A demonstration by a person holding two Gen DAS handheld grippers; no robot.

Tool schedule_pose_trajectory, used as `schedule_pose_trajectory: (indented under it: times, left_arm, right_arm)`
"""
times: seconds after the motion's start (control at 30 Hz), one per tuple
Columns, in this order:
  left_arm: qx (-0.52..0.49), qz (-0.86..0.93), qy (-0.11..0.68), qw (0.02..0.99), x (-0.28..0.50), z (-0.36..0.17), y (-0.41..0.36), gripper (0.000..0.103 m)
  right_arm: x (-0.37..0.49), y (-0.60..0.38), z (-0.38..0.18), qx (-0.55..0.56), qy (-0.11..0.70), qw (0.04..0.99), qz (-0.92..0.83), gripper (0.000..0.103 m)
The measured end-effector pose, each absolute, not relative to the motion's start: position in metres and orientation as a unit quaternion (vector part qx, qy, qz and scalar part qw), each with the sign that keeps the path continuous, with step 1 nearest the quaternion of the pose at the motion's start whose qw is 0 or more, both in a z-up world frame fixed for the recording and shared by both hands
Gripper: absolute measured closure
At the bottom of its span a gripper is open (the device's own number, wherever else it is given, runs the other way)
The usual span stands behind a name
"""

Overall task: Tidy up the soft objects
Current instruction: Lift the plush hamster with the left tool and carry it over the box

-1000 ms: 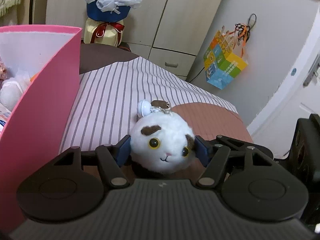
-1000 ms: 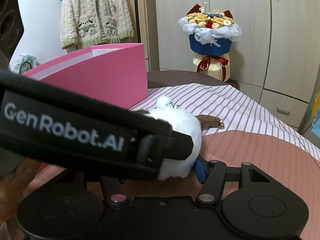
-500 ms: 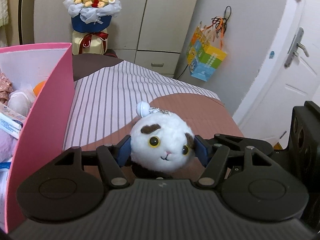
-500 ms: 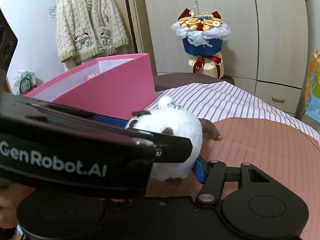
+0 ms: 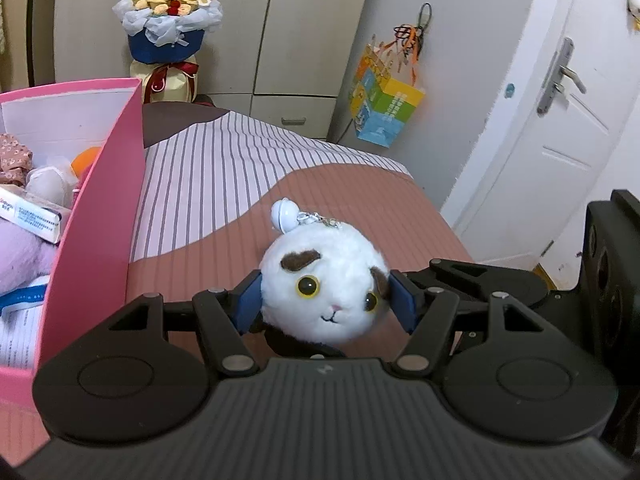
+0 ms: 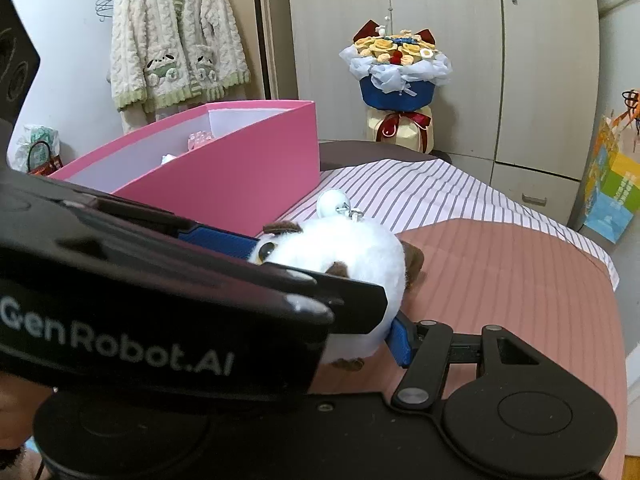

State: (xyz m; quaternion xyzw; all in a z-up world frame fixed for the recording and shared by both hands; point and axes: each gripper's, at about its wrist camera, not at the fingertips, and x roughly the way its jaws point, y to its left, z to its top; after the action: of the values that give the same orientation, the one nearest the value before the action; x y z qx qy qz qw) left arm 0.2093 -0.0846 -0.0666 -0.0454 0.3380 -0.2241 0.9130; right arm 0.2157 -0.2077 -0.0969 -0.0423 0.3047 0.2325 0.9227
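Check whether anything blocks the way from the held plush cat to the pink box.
Only the pink box's own near wall stands between. The plush cat, clamped in the left claw, sits right of that wall and below its rim, so it must go over the top. Nothing lies on the bedspread in the gap.

My left gripper [image 5: 325, 304]: black linkage arms, silver rivets, ribbed grey housing.
My fingers [image 5: 249, 305]: blue pads.
My right gripper [image 6: 394, 326]: same black frame.
Lettering: white "GenRobot.AI".
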Motion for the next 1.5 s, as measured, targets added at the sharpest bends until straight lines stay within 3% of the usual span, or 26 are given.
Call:
schedule_pose_trajectory:
  times: [0.77, 1.5]
  left_arm:
    - [-0.022, -0.296, 0.420, 0.858, 0.138, -0.036, -0.021, 0.040]
    - [-0.049, -0.216, 0.445, 0.868, 0.080, 0.022, 0.085, 0.041]
  right_arm:
    - [0.123, -0.158, -0.063, -0.082, 0.354, 0.898, 0.247, 0.038]
    - [0.088, -0.071, -0.012, -0.065, 0.364, 0.847, 0.381, 0.036]
